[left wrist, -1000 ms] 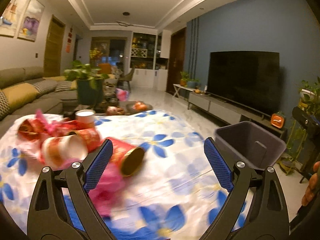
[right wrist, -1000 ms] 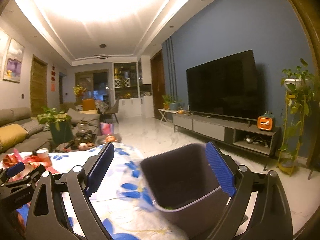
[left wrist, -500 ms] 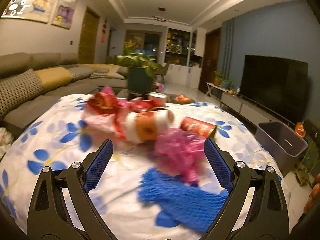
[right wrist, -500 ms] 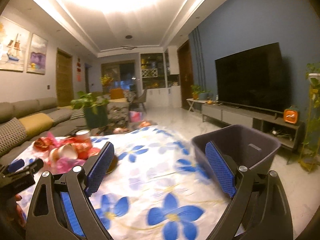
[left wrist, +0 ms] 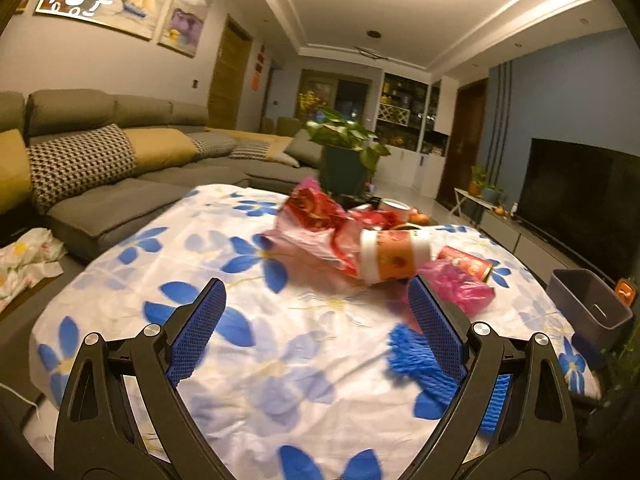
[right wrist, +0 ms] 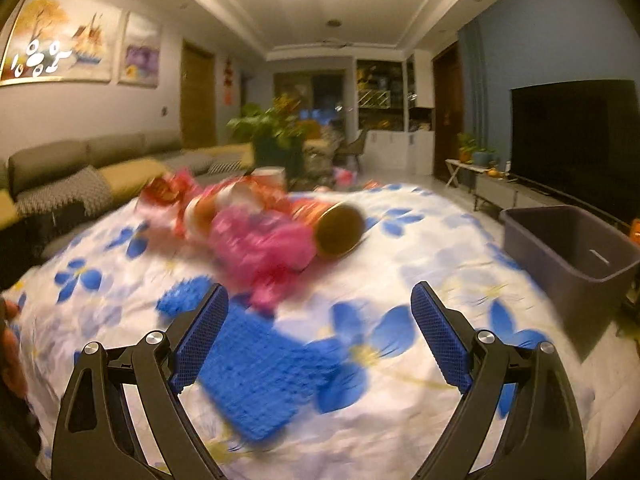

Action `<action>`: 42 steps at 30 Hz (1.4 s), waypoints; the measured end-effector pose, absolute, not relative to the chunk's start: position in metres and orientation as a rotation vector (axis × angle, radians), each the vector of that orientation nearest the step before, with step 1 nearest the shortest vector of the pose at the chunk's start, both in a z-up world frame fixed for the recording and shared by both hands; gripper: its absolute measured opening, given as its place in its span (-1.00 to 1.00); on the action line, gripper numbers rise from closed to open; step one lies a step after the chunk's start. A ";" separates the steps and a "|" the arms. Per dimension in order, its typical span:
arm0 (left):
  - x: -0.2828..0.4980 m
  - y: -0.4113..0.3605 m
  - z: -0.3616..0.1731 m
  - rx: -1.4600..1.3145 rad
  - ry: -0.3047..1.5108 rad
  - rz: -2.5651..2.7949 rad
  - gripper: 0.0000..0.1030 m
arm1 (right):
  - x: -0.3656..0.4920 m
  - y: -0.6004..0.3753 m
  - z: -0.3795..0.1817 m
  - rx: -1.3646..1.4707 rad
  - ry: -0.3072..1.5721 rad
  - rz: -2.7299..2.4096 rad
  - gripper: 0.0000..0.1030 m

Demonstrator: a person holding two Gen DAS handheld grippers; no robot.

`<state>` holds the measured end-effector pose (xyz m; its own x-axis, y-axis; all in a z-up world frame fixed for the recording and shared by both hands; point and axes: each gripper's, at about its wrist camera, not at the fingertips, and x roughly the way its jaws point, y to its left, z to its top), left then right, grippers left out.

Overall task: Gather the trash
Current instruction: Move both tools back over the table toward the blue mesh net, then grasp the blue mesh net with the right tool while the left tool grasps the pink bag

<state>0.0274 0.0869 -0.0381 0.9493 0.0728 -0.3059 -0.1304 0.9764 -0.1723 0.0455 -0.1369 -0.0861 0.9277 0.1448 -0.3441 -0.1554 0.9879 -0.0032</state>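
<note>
Trash lies heaped on a table under a white cloth with blue flowers (left wrist: 280, 352): red wrappers (left wrist: 316, 208), a tipped paper cup (left wrist: 394, 254), a pink plastic bag (left wrist: 460, 286), a red can (left wrist: 466, 262) and a blue foam net (left wrist: 416, 360). My left gripper (left wrist: 316, 330) hangs open above the cloth, left of the heap, holding nothing. In the right wrist view the pink bag (right wrist: 264, 246), the can (right wrist: 336, 228) and the blue net (right wrist: 256, 376) look blurred. My right gripper (right wrist: 320, 334) is open above the net's right part. The grey bin (right wrist: 576, 240) stands to the right.
A grey sofa (left wrist: 108, 168) with cushions runs along the left, with crumpled cloth (left wrist: 24, 256) at its foot. A potted plant (left wrist: 348, 160) stands behind the table. The TV (left wrist: 580, 196) and its low unit line the right wall. The grey bin (left wrist: 588, 304) sits off the table's right edge.
Both views have swung left, from the bin toward the trash heap. The right gripper has come closer to the blue net and pink bag. Both grippers stay open.
</note>
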 end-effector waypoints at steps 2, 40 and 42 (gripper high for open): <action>0.024 0.094 -0.038 -0.205 0.301 0.120 0.76 | 0.047 -0.130 -0.093 -0.044 0.371 0.166 0.74; 0.042 0.072 -0.049 -0.169 0.315 0.069 0.76 | 0.048 -0.124 -0.100 -0.103 0.402 0.289 -0.73; 0.047 0.061 -0.050 -0.162 0.319 0.043 0.76 | 0.044 -0.133 -0.095 -0.093 0.384 0.275 -0.73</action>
